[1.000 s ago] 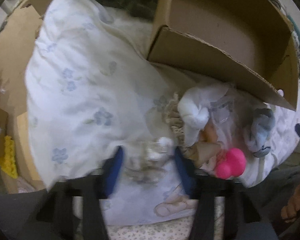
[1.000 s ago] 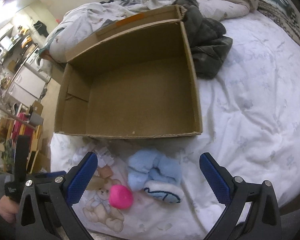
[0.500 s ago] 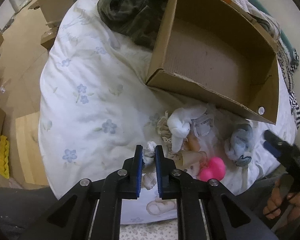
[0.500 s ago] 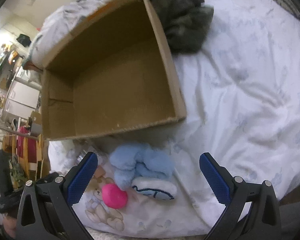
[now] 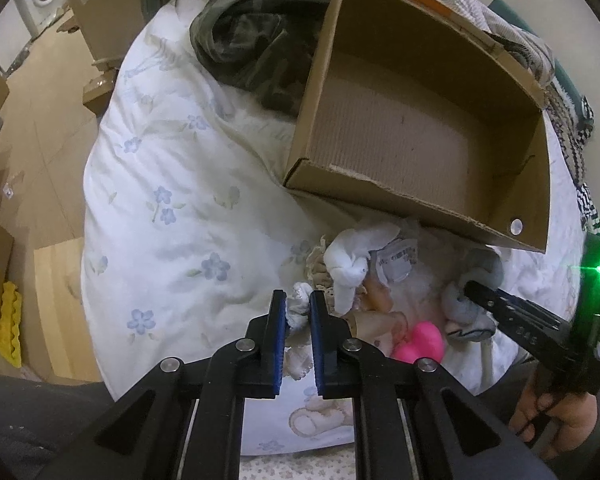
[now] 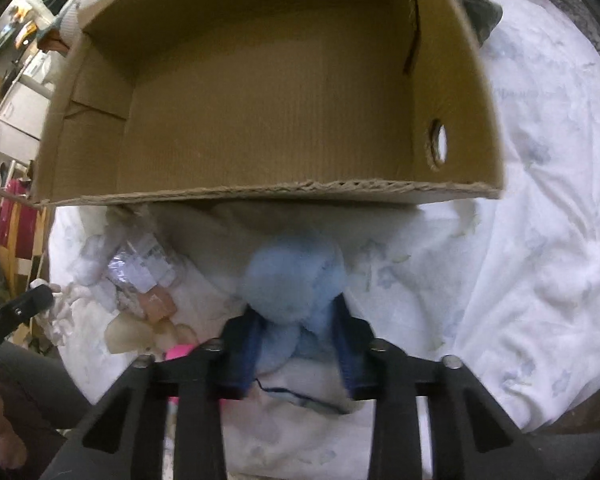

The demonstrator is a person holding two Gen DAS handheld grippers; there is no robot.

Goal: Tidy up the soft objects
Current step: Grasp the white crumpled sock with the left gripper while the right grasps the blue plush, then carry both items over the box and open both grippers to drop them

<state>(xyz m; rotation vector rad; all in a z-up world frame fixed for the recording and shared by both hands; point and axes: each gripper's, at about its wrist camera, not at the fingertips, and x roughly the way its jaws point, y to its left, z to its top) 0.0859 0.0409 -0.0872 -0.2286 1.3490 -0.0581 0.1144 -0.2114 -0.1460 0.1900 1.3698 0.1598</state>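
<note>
An open cardboard box [image 5: 420, 136] lies on a white flowered duvet [image 5: 172, 184]; it also shows in the right wrist view [image 6: 260, 92], with nothing seen inside. In front of it lies a heap of soft things: a white knotted cloth [image 5: 352, 256], a pink ball [image 5: 422, 342] and a fluffy blue sock bundle [image 5: 470, 300]. My left gripper [image 5: 299, 312] is shut on a small white fabric piece [image 5: 298, 306]. My right gripper [image 6: 296, 340] is shut on the blue sock bundle [image 6: 296, 280], just before the box's front wall.
A dark camouflage garment [image 5: 256, 36] lies left of the box. A tagged plastic packet [image 6: 140, 264] and a beige toy [image 6: 128, 334] lie in the heap. The bed edge drops to a wooden floor [image 5: 32, 128] with cardboard pieces on the left.
My left gripper closed on the white fabric piece and lifted back. My right gripper moved down and forward and closed on the blue sock bundle.
</note>
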